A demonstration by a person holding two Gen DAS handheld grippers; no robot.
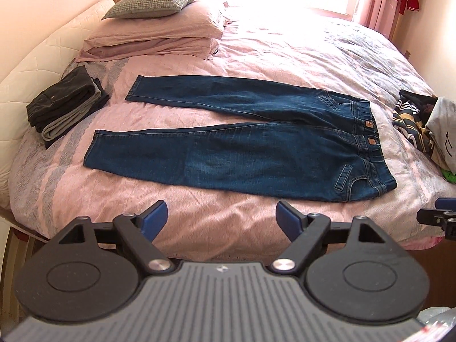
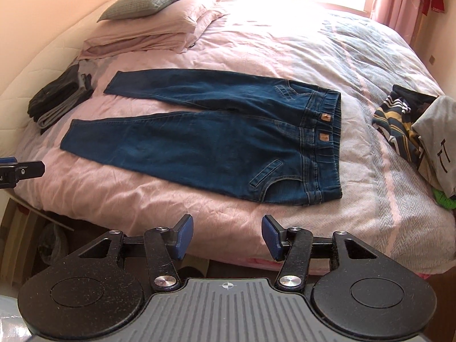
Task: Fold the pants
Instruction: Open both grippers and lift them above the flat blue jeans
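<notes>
Blue jeans [image 1: 242,136] spread flat on a pink quilted bed [image 1: 256,54], pillows [image 1: 154,31] by a bright window, folded stack [image 1: 65,105] beside, left gripper [image 1: 221,219] and right gripper [image 2: 227,238] empty, jaws apart

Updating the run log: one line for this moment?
jeans: flat, unfolded | left gripper: open, empty | right gripper: open, empty

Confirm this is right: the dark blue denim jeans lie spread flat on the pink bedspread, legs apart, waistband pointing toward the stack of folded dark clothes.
Not quite. The dark blue denim jeans do lie flat on the pink bedspread, legs apart, but the waistband points toward the striped heap of unfolded clothes. The leg hems point toward the stack of folded dark clothes. The left wrist view shows it.
</notes>
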